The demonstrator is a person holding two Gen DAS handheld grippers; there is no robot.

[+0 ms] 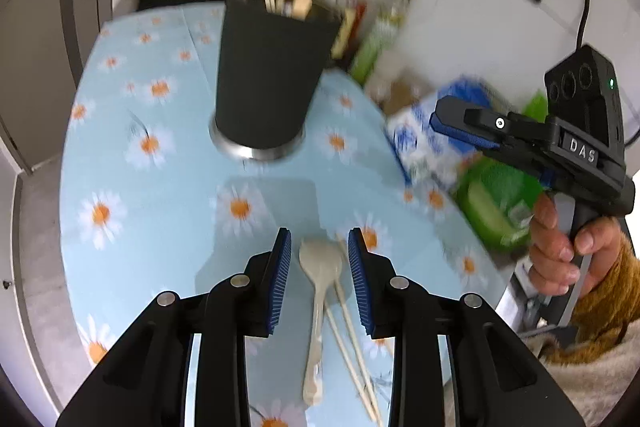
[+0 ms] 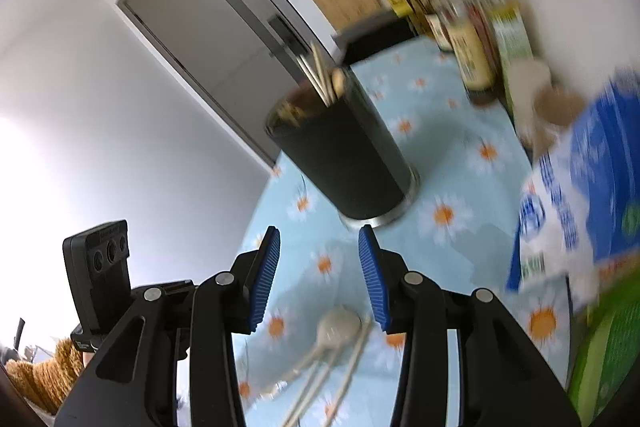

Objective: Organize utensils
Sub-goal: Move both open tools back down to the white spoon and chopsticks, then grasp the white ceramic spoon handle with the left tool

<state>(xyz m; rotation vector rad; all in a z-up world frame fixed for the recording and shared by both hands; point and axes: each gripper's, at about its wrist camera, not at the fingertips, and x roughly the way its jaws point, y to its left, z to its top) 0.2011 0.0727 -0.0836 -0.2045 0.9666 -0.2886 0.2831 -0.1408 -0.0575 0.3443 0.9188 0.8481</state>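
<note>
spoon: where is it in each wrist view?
Left wrist: spoon lies bottom centre on the tablecloth, bowl between the open left jaws, chopsticks just to its right.
Right wrist: spoon sits low centre, below the open right jaws, chopsticks beside it.
Shared landmark: the black cup beyond the spoon.

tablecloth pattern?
Light blue tablecloth with white, orange-centred daisies; clearest in the left wrist view.

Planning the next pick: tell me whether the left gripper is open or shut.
Open. The left gripper has its blue pads apart, with the pale spoon lying on the tablecloth between them, not visibly clamped.
</note>
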